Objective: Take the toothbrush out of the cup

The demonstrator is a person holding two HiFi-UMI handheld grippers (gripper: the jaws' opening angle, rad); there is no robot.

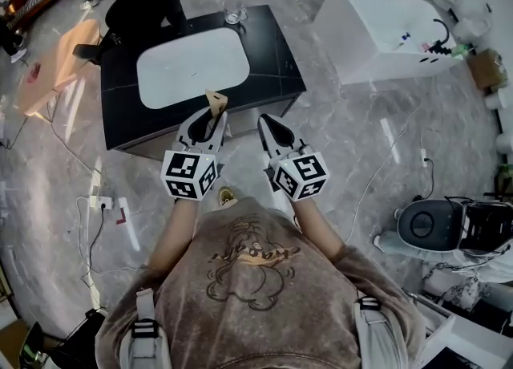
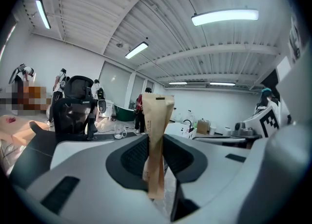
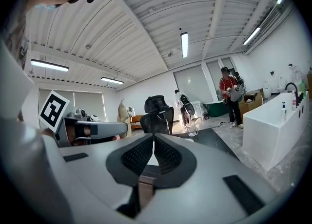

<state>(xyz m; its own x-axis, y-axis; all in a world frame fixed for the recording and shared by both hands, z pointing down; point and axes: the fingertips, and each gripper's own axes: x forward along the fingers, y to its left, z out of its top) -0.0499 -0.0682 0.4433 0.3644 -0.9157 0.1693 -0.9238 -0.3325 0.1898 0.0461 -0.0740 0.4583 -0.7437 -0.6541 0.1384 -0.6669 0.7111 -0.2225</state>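
Toothbrush (image 2: 157, 135), or what I take for it inside a tan paper sleeve, stands upright in my left gripper (image 1: 211, 119), whose jaws are pinched narrow on the sleeve's lower part. It hangs over the near edge of the black counter (image 1: 276, 46), well apart from the glass cup (image 1: 235, 16) at the far edge. I judge it already out, and the step in hand is carrying it clear. To do that well I'd hold the pinch steady and keep the sleeve upright so the thin paper doesn't slide or fold. My right gripper (image 1: 269, 124), jaws together on nothing, should ride beside it without bumping. Count: one toothbrush, one cup, two grippers, one counter with one white basin (image 1: 192, 66), one black chair (image 1: 140, 2) behind it, one white tub (image 1: 377, 26) to the right.
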